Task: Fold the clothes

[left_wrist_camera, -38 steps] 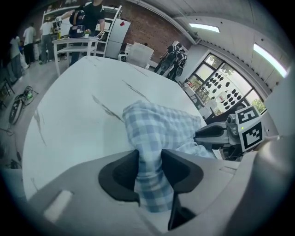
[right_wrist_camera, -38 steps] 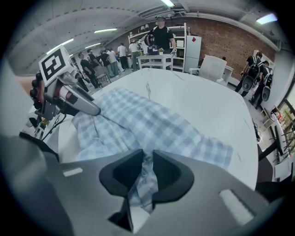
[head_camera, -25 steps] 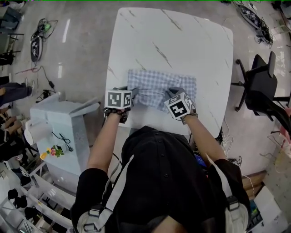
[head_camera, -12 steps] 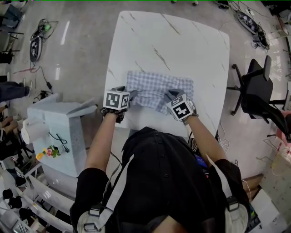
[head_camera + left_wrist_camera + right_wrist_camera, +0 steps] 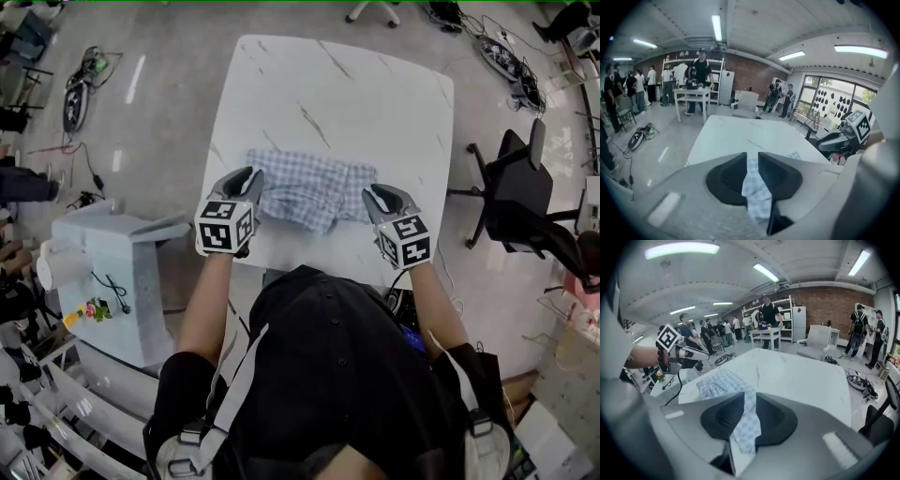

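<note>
Blue-checked garment [image 5: 309,187] (crumpled) lies partly lifted off table.

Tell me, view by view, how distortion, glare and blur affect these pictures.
Head view: sharp, mildly bowed at the edges, light streaks reflected on the floor. Left gripper view: heavy fisheye, dark corners, strip light blown out, checked cloth close up soft. Right gripper view: same fisheye and vignette, overexposed ceiling lamp.

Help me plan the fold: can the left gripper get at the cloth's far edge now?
Probably not: the left gripper, jaws just closed, grips the cloth at its near corner and must release first.
</note>
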A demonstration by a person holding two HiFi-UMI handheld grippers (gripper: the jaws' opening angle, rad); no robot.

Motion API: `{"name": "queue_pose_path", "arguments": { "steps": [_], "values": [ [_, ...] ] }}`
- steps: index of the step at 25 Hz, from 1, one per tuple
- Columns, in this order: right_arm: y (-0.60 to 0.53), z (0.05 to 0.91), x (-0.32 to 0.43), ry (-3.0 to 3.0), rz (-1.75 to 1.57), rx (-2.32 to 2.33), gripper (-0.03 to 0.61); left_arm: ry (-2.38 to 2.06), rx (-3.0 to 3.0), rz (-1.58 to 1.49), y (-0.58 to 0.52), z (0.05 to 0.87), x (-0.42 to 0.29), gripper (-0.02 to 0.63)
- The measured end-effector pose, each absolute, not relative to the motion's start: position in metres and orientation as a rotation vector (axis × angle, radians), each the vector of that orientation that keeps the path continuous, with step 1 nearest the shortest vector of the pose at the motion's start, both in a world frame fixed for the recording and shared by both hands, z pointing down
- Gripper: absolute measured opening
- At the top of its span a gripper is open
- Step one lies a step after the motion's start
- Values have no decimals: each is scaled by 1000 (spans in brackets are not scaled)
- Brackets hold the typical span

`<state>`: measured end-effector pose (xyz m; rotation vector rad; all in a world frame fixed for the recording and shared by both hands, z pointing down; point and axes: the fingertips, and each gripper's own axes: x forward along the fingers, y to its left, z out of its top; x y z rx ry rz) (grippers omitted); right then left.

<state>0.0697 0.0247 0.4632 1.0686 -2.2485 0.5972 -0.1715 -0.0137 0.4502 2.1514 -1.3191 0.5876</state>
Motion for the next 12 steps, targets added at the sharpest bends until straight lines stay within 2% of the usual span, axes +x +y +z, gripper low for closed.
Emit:
{"name": "queue_pose_path", "arguments": {
  "steps": [4,12],
  "values": [
    [33,423,102,-2339,461,1149,37,-1431,2254,461,-6,403,-142,6],
    [29,356,136,-2513,395,1327,3,-1517,2320,197,19,334,-121,5]
  ]
}}
